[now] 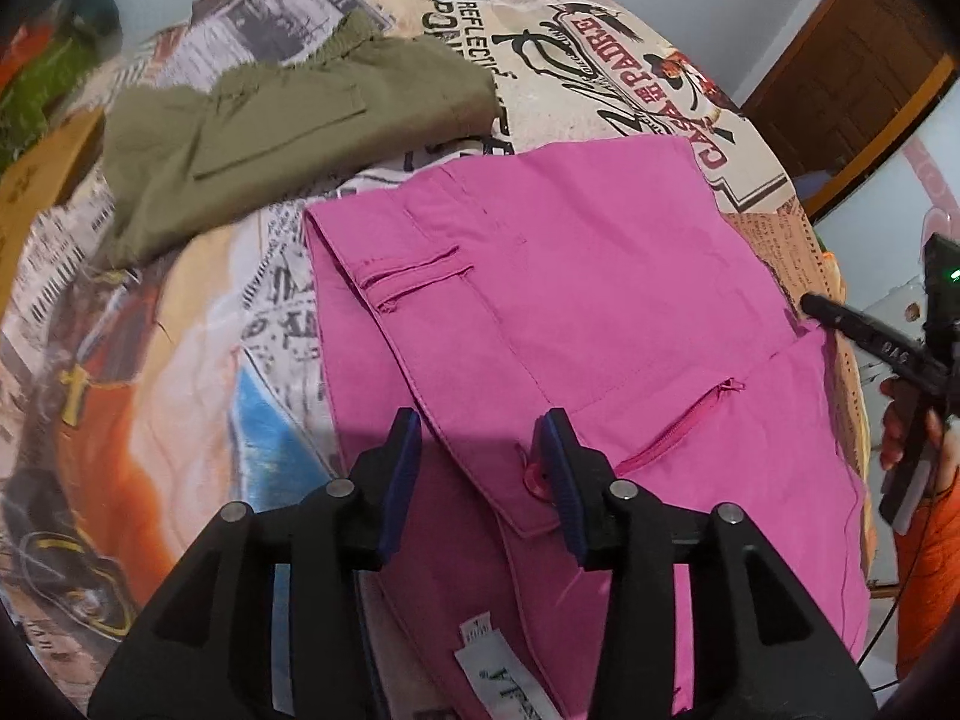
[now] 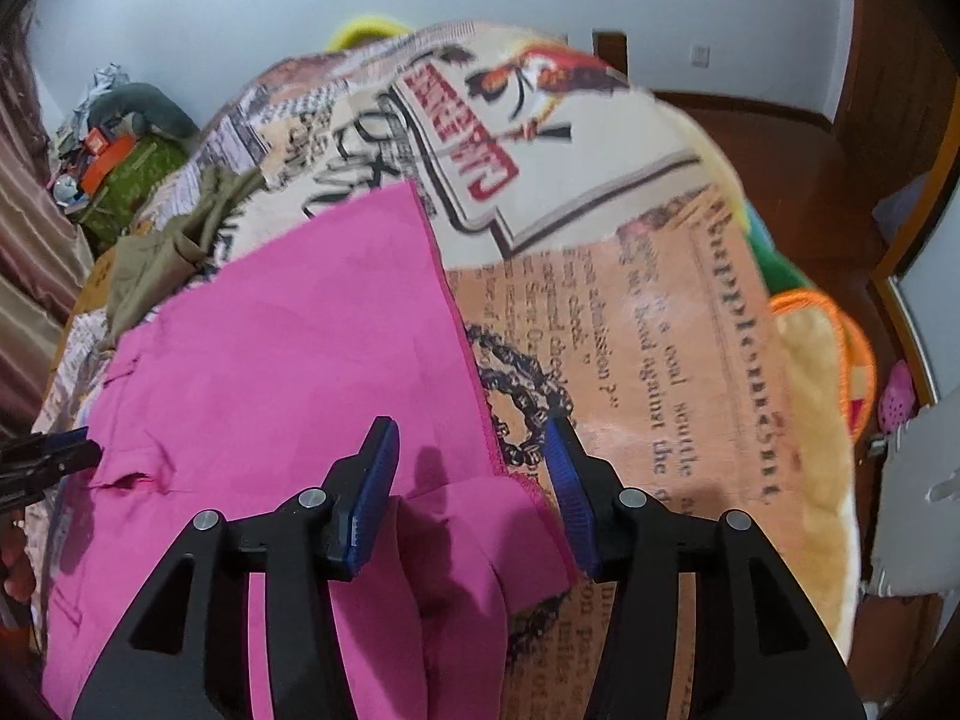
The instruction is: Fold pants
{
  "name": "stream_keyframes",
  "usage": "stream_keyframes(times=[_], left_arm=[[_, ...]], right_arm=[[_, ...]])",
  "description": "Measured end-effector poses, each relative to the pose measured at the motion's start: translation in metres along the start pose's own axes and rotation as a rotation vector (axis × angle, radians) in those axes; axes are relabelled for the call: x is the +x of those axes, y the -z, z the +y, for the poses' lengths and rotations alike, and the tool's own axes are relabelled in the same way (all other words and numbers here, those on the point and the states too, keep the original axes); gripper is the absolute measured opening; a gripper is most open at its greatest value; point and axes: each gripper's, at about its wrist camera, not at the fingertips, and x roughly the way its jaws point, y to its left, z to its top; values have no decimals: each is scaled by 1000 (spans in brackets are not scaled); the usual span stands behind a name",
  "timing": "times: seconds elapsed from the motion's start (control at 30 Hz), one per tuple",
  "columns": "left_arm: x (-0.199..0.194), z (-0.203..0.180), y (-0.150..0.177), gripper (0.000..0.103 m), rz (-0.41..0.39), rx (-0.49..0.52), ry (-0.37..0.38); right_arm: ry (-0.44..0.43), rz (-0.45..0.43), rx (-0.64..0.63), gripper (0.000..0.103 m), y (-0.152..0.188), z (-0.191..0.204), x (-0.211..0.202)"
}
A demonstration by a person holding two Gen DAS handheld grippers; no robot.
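Note:
Pink pants [image 1: 570, 276] lie folded on a newspaper-print blanket [image 1: 600, 60]. The waistband flap with its pink button [image 1: 533, 480] and a zip pocket face the left wrist view. My left gripper [image 1: 480, 438] hovers open over that flap, and its pads press on nothing. In the right wrist view, my right gripper [image 2: 471, 450] stands open over the pink pants' [image 2: 288, 348] folded corner at their right edge. Cloth lies below its jaws, ungripped. Each gripper shows in the other's view: the right gripper [image 1: 864, 336] at the pants' far side, the left gripper [image 2: 48, 462] at the left edge.
Olive pants [image 1: 288, 120] lie folded on the blanket beyond the pink ones and show again as olive pants [image 2: 156, 264] in the right wrist view. Clutter [image 2: 114, 150] sits at the far left. A yellow and orange cushion [image 2: 816, 360] lies right of the blanket [image 2: 630, 330]. A wooden door [image 1: 852, 90] stands behind.

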Motion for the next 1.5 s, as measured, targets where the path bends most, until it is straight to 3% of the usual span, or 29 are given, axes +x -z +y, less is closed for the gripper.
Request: stream_keyframes(times=[0.17, 0.3, 0.37, 0.57, 0.93, 1.17, 1.3, 1.5], left_arm=[[3, -7, -2, 44, -12, 24, 13], [5, -16, -3, 39, -25, 67, -21], [6, -21, -3, 18, -24, 95, -33], [8, -32, -2, 6, -11, 152, -59], [11, -24, -13, 6, -21, 181, -160], [10, -12, -15, 8, 15, 148, -81], [-9, -8, -12, 10, -16, 157, -97], [-27, 1, -22, 10, -63, 146, -138]], right_arm=[[-43, 62, 1, 47, 7, 0, 18], [-48, 47, -36, 47, 15, 6, 17], [-51, 40, -57, 37, 17, 8, 15], [-28, 40, -110, 15, 21, 18, 16], [49, 25, -168, 10, 34, 28, 9], [52, 47, -154, 12, 36, 27, 8], [64, 58, -151, 17, 33, 27, 1], [55, 0, -131, 19, 18, 26, -20]])
